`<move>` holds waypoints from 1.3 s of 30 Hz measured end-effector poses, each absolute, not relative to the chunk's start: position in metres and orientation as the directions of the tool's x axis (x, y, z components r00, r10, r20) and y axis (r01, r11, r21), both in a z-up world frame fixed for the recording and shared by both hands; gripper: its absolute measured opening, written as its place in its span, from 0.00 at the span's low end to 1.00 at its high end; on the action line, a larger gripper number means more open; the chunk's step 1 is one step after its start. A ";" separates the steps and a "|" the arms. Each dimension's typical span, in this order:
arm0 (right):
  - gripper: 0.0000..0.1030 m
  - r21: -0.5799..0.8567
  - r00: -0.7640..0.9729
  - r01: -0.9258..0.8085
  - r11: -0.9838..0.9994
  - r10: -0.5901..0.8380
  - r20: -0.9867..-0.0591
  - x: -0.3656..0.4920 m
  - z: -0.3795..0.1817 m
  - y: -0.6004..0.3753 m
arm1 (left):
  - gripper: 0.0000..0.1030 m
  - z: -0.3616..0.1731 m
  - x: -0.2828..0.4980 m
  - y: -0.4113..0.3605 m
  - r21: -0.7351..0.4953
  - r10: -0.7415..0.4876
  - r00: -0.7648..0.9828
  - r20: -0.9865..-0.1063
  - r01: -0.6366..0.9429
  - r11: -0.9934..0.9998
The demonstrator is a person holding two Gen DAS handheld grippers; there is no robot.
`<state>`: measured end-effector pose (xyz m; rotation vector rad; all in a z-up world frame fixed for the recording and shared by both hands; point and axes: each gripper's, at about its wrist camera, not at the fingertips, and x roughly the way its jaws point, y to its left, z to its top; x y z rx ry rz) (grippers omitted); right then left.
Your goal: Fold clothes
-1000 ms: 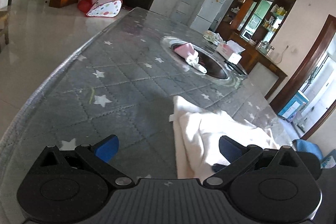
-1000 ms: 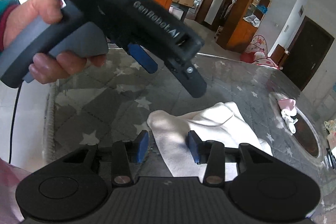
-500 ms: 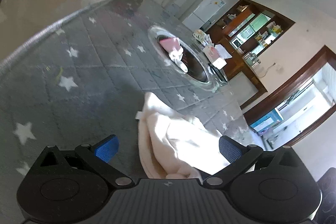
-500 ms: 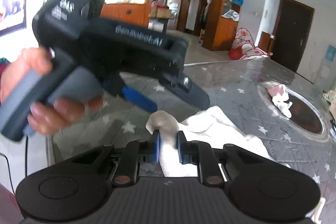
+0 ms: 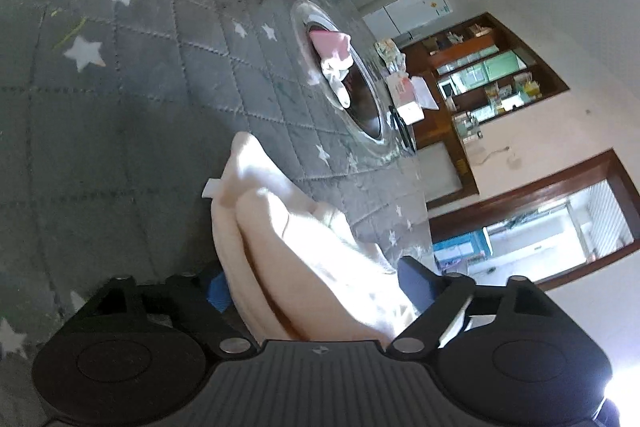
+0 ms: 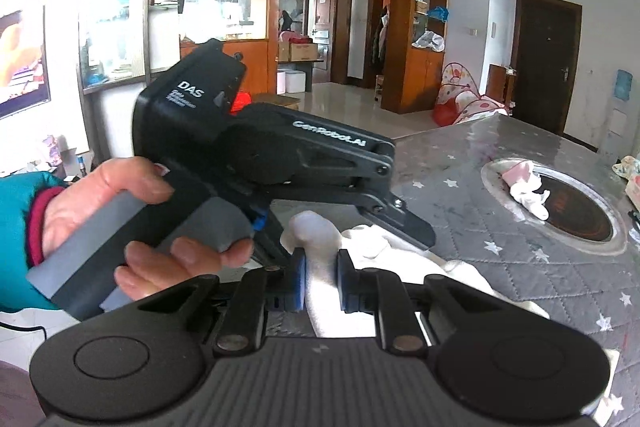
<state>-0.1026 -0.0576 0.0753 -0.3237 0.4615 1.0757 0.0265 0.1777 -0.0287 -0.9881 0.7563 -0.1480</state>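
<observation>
The right gripper [image 6: 320, 281] is pinching a bunched edge of the cream garment [image 6: 316, 235] between its blue pads, holding that fold raised just ahead of its fingers. The left gripper [image 5: 316, 287] is sitting with its jaws spread wide, and the cream garment is lying between them, heaped up against the tool's base. A hand [image 6: 120, 223] in a teal sleeve is holding the left gripper directly beyond the right one. Farther out, a pink and white cloth [image 5: 334, 57] is lying on the grey star-patterned table cover [image 5: 120, 107].
</observation>
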 end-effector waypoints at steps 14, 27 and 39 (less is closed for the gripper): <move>0.20 -0.012 0.388 -0.895 0.445 0.766 -0.513 -0.107 0.069 -0.067 | 0.24 -0.038 0.026 0.173 -0.754 -0.378 0.744 -0.551 -0.249 0.608; 0.31 0.022 0.608 -0.672 0.740 0.569 -0.553 -0.055 0.060 -0.146 | 0.23 -0.035 0.026 0.168 -0.717 -0.354 0.747 -0.562 -0.227 0.659; 0.42 0.157 0.679 -0.433 0.887 0.436 -0.591 0.005 0.027 -0.214 | 0.23 -0.031 0.023 0.161 -0.674 -0.331 0.751 -0.572 -0.200 0.711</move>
